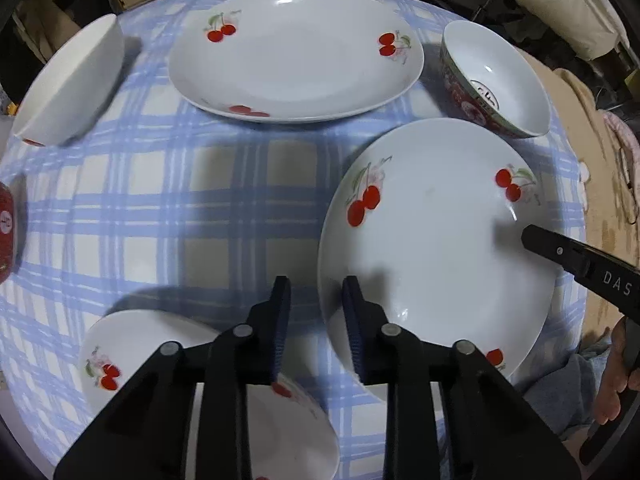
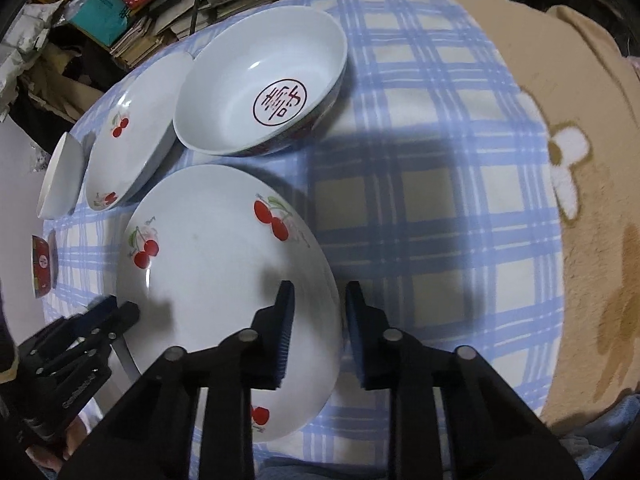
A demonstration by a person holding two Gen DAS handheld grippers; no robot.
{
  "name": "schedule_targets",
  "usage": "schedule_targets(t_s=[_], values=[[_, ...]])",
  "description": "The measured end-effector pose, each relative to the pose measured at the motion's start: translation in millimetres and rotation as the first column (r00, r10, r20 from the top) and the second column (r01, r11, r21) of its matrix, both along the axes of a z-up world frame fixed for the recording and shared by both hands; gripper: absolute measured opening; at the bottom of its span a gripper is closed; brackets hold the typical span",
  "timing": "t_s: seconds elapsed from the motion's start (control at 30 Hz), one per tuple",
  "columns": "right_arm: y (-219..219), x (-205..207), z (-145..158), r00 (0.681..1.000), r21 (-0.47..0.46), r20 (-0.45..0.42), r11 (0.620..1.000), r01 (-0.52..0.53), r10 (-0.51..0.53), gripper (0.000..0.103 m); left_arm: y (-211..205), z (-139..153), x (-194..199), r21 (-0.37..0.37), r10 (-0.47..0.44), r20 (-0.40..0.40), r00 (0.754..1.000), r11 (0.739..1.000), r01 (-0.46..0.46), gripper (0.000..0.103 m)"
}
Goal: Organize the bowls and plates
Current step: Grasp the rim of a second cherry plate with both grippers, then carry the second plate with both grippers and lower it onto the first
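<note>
While the cherry plate (image 1: 432,248) lies at the lower right of the left wrist view on the checked worktop (image 1: 200,208), its left rim is straddled by the narrowed left hand-held gripper (image 1: 316,300) and its right rim by the narrowed right hand-held gripper (image 2: 318,304). Whether the pads press the rim cannot be told. Both rims should be pinched squarely and the plate lifted level, clear of the bowl (image 2: 264,84) behind.

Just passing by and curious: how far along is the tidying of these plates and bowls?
Done: nothing stacked; far plate, front plate, white bowl, patterned bowl and red bowl lie apart on the cloth. In hand: left gripper and right gripper each straddle a rim of the near plate; whether they pinch it is unclear. Left: stacking plates, gathering bowls.
</note>
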State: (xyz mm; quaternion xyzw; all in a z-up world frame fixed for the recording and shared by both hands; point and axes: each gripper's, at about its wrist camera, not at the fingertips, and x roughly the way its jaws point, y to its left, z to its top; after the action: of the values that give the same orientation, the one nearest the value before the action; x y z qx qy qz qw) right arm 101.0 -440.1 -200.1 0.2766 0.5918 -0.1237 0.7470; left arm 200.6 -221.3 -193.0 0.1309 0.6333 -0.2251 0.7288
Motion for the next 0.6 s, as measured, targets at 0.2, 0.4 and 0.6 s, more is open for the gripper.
schedule_targets(t_s=[0.2, 0.4, 0.6], values=[[2.9, 0.9, 1.9, 1.0, -0.005, 0.009, 1.0, -0.003, 0.003, 0.024, -1.7, -5.7, 10.5, -0.034, 0.011, -0.066, 0.998, 0.999, -0.014, 0.014], [2.3, -0.1, 9.5, 0.999, 0.007, 0.047, 1.0, -0.003, 0.003, 0.024, -5.2, 3.7, 6.9, 0.015, -0.05, -0.023, 0.998, 0.999, 0.051, 0.014], [7.8, -0.2, 19.3, 0.994, 0.046, 0.107, 0.999, -0.015, 0.01, 0.024, 4.7, 19.6, 4.8, 0.04, -0.06, 0.004, 0.998, 0.997, 0.059, 0.014]])
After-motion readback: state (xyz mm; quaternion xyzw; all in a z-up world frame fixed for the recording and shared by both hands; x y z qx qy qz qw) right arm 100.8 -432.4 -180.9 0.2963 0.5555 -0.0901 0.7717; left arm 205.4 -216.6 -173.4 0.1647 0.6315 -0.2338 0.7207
